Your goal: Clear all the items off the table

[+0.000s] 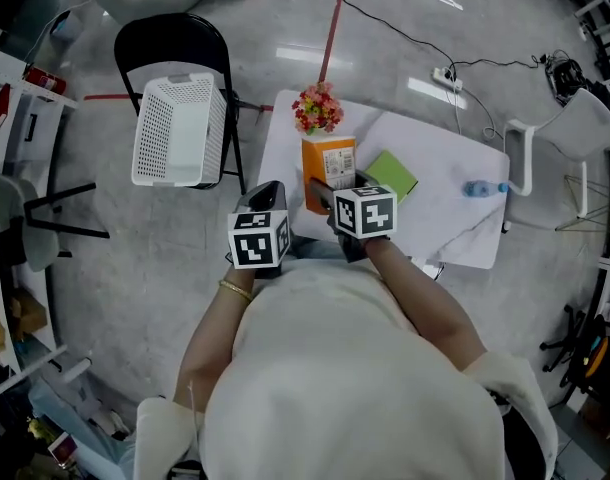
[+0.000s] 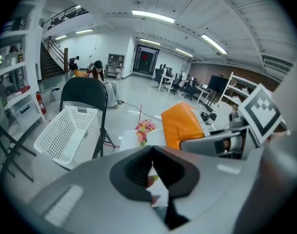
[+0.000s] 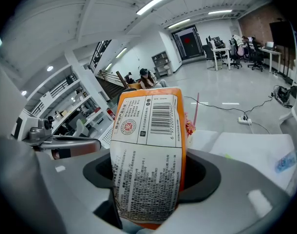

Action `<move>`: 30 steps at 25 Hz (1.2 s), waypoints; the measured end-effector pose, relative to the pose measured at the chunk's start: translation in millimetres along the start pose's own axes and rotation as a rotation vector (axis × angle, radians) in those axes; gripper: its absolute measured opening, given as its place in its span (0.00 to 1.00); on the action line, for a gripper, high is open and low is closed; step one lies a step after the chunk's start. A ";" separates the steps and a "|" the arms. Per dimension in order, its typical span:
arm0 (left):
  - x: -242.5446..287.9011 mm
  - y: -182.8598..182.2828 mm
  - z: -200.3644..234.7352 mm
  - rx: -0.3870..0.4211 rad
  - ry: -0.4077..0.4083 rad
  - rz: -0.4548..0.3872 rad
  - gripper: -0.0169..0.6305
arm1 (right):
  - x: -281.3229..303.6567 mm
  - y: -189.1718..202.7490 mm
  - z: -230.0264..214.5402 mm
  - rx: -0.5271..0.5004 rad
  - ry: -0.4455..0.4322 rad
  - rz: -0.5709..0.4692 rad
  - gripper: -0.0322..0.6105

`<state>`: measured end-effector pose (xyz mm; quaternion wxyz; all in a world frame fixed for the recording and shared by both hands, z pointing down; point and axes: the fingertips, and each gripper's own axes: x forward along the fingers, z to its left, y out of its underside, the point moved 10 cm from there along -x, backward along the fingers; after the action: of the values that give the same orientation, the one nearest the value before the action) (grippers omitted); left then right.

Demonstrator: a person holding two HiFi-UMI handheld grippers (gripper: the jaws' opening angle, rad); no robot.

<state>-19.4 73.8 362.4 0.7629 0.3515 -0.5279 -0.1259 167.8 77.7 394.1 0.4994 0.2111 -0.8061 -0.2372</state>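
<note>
Surface: a white table [image 1: 425, 158], right of centre in the head view, standing on a polished grey floor [image 1: 135, 258].
Room: a large open hall with strip lights overhead; shelving [image 1: 15, 128] runs along the left side, and desks and a staircase show far off in the gripper views.
Floor items: a red line [image 1: 332, 23] runs away from the table's far side; a power strip [image 1: 445, 75] with its cable lies beyond the far right edge.
Receptacle: a white perforated basket [image 1: 180, 128] sits tilted on a black folding chair [image 1: 175, 38], left of the table and apart from it.
Items on table: a bunch of pink and red flowers [image 1: 318, 108] at the far left corner; a green box [image 1: 390, 175] near the middle; a water bottle [image 1: 482, 188] lying at the right.
Obstruction: the flowers stand just beyond the orange packet [image 3: 148, 130].
Left gripper [image 2: 152, 152]: fingers closed together, nothing between them; it hangs at the table's near left edge.
Right gripper [image 3: 151, 172]: fingers clamped on the orange packet, barcode side facing its camera.
Packet position: upright over the table's left part, between flowers and green box; whether its base touches the table cannot be told.
</note>
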 end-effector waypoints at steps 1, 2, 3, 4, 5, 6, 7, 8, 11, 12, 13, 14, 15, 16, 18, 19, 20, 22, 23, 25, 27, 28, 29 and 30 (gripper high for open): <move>0.2 -0.9 -1.6 0.003 -0.001 -0.001 0.04 | -0.7 -0.7 -1.9 0.003 -0.004 -0.002 0.57; 0.5 -2.0 -3.0 0.005 -0.003 -0.003 0.04 | -1.3 -1.5 -3.8 0.003 -0.008 -0.002 0.57; 1.0 -3.2 -4.0 0.005 -0.005 -0.005 0.04 | -1.6 -2.4 -5.7 0.002 -0.011 -0.003 0.57; 1.5 -4.5 -4.2 0.004 -0.008 -0.007 0.04 | -1.6 -3.1 -7.2 0.001 -0.014 -0.003 0.57; 2.0 -5.6 -3.8 0.000 -0.012 -0.010 0.04 | -1.3 -3.5 -8.4 0.001 -0.017 -0.003 0.57; 2.4 -6.2 -2.8 -0.005 -0.016 -0.012 0.04 | -0.6 -3.8 -9.1 0.002 -0.020 -0.003 0.57; 2.7 -6.4 -1.7 -0.011 -0.019 -0.013 0.04 | 0.1 -4.0 -9.4 0.002 -0.022 -0.003 0.57; 2.9 -6.6 -0.7 -0.017 -0.021 -0.015 0.04 | 0.8 -4.7 -9.2 0.000 -0.025 -0.004 0.57; 3.5 -7.7 2.1 -0.032 -0.024 -0.021 0.04 | 2.3 -8.7 -6.6 -0.025 -0.032 -0.006 0.57; 3.7 -8.2 2.8 -0.034 -0.025 -0.023 0.04 | 2.5 -10.1 -5.6 -0.034 -0.033 -0.007 0.57; 3.9 -8.9 3.7 -0.034 -0.026 -0.025 0.04 | 3.0 -11.6 -4.6 -0.040 -0.036 -0.008 0.57; 4.0 -9.7 4.5 -0.034 -0.028 -0.028 0.04 | 3.7 -13.1 -3.7 -0.044 -0.039 -0.009 0.57; 4.0 -10.4 5.4 -0.035 -0.029 -0.031 0.04 | 4.6 -14.7 -3.0 -0.048 -0.042 -0.010 0.57; 3.9 -10.9 6.4 -0.037 -0.030 -0.035 0.04 | 5.5 -16.0 -2.3 -0.053 -0.044 -0.011 0.57; 3.6 -11.4 9.5 -0.038 -0.033 -0.040 0.04 | 8.1 -18.5 -0.5 -0.064 -0.044 -0.010 0.57; 3.3 -11.8 12.1 -0.038 -0.036 -0.043 0.04 | 10.2 -20.0 1.1 -0.069 -0.045 -0.010 0.57; 2.7 -12.3 15.4 -0.039 -0.039 -0.046 0.04 | 12.5 -21.8 3.1 -0.071 -0.045 -0.010 0.57; 1.1 -13.1 23.2 -0.044 -0.044 -0.051 0.04 | 17.6 -24.9 8.3 -0.074 -0.047 -0.009 0.57; 0.4 -13.3 27.7 -0.047 -0.046 -0.053 0.04 | 20.4 -26.2 11.3 -0.075 -0.047 -0.008 0.57; -0.6 -14.1 37.7 -0.052 -0.050 -0.056 0.04 | 26.7 -29.0 18.8 -0.080 -0.047 -0.007 0.57; -1.1 -15.5 48.7 -0.051 -0.051 -0.058 0.04 | 33.7 -32.7 27.9 -0.086 -0.046 -0.008 0.57; -1.0 -16.3 54.2 -0.047 -0.049 -0.058 0.04 | 37.4 -34.7 32.5 -0.089 -0.045 -0.009 0.57; -0.8 -17.3 59.5 -0.039 -0.046 -0.057 0.04 | 41.1 -36.7 36.8 -0.089 -0.044 -0.010 0.57; -0.6 -18.5 64.9 -0.029 -0.044 -0.056 0.04 | 44.8 -38.8 40.9 -0.086 -0.042 -0.011 0.57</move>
<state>-74.4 34.6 362.3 0.7523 0.3520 -0.5326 -0.1627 116.3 27.9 386.8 0.4899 0.1887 -0.8042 -0.2787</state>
